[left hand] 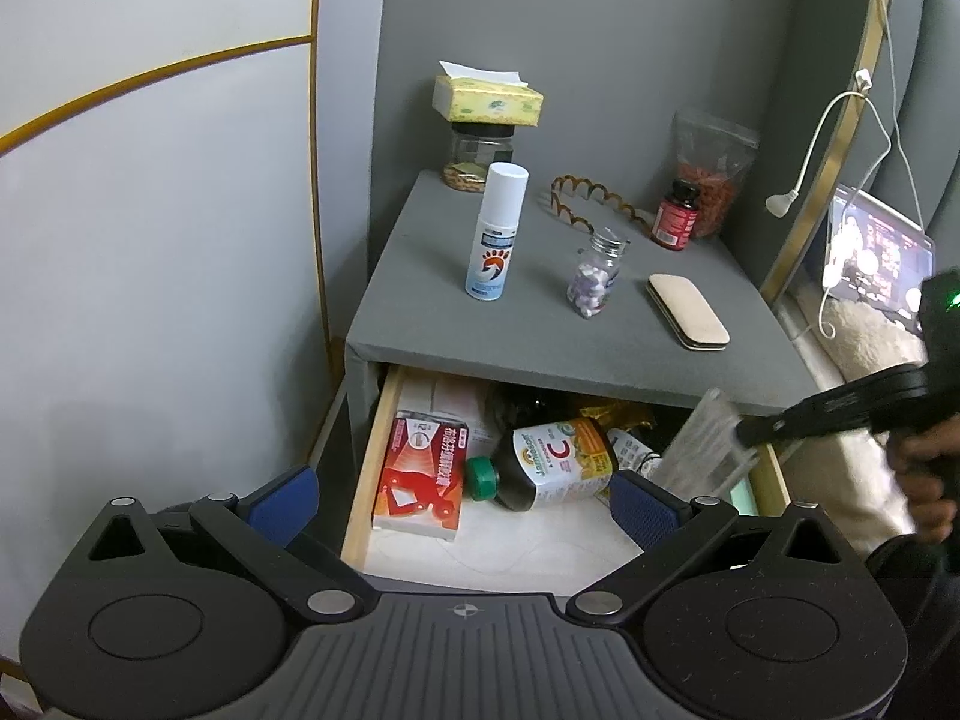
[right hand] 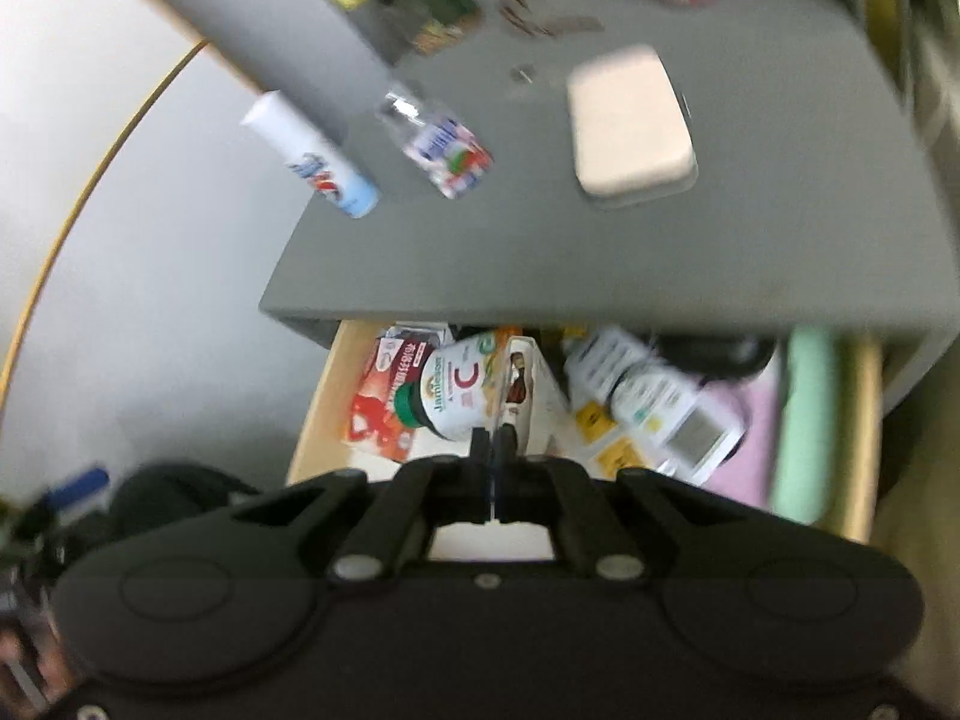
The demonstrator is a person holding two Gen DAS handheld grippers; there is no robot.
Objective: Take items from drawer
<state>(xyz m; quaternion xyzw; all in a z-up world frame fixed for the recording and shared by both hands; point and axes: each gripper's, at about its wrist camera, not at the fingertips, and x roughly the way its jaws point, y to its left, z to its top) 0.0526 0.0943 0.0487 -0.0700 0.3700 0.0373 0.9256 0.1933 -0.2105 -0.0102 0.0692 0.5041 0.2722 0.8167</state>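
While the left gripper (left hand: 462, 495) hangs with jaws spread wide and empty over the open drawer (left hand: 360, 480), the right gripper (right hand: 493, 450) is clamped on a thin clear packet (left hand: 711, 447), held above the drawer's right side. Inside lie a red box (left hand: 420, 474) and a vitamin C bottle (left hand: 555, 462), touching. Spray can (left hand: 497, 231), pill jar (left hand: 595, 279) stand on nightstand (left hand: 540, 354). Right view blurred.
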